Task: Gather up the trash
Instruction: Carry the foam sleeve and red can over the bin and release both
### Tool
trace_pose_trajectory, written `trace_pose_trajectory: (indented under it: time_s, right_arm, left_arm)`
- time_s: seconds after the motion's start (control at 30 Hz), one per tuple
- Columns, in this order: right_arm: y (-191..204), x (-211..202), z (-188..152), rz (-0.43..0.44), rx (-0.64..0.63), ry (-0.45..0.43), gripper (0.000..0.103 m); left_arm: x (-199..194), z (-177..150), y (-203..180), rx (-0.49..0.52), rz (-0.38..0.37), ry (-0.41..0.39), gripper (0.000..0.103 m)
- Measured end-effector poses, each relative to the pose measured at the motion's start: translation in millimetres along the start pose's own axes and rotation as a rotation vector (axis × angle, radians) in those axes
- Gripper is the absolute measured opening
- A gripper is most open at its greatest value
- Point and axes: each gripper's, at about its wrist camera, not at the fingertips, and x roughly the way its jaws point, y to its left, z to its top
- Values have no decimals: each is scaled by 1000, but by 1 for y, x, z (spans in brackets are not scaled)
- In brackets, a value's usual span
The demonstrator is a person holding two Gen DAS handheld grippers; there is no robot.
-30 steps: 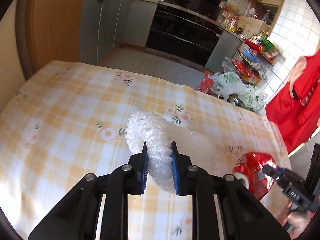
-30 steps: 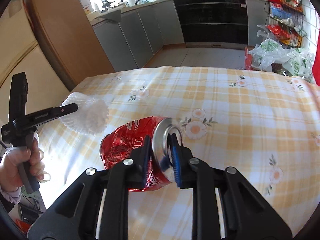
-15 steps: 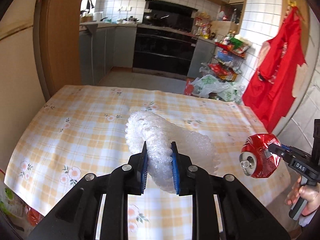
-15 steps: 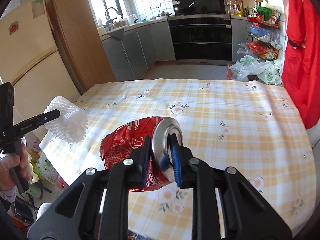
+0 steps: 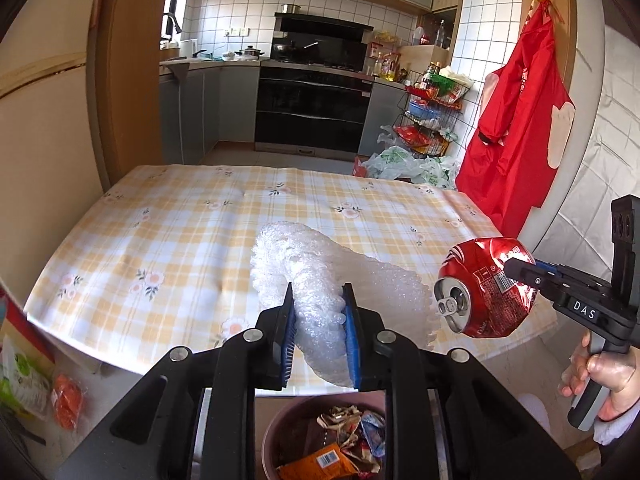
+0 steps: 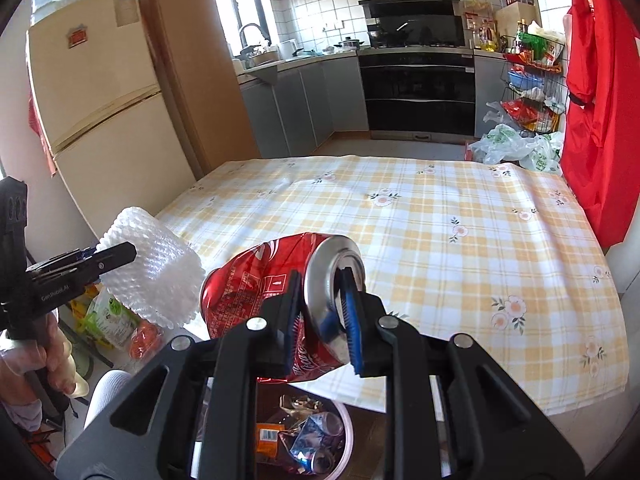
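Left wrist view: the bubble wrap point(image 5: 316, 304) was pinched by the left hand-held gripper point(image 5: 319, 324), held level over the bin point(image 5: 276, 436) beside the surface point(image 5: 160, 240). The crushed can point(image 6: 276, 296) was clamped by the right hand-held gripper point(image 6: 320, 320), also above it.

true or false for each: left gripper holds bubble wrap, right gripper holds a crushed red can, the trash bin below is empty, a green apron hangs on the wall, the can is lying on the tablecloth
1. The left gripper holds bubble wrap. True.
2. The right gripper holds a crushed red can. True.
3. The trash bin below is empty. False: it holds wrappers and other trash.
4. A green apron hangs on the wall. False: the apron is red.
5. The can lies on the tablecloth. False: it is held in the air near the table's edge.
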Motion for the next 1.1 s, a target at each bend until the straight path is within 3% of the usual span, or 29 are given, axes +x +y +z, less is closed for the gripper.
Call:
trace_pose_trajectory:
  time_s: [0.53,1.1]
  right_arm:
    - [31,-23,-68,-13,-7,34,23]
    - [42,-6,-97,9,-67,127,23]
  left_arm:
    - [-33,-64,3,-12,0,28,21]
    - [-30,-76,-10,17,19,26,21]
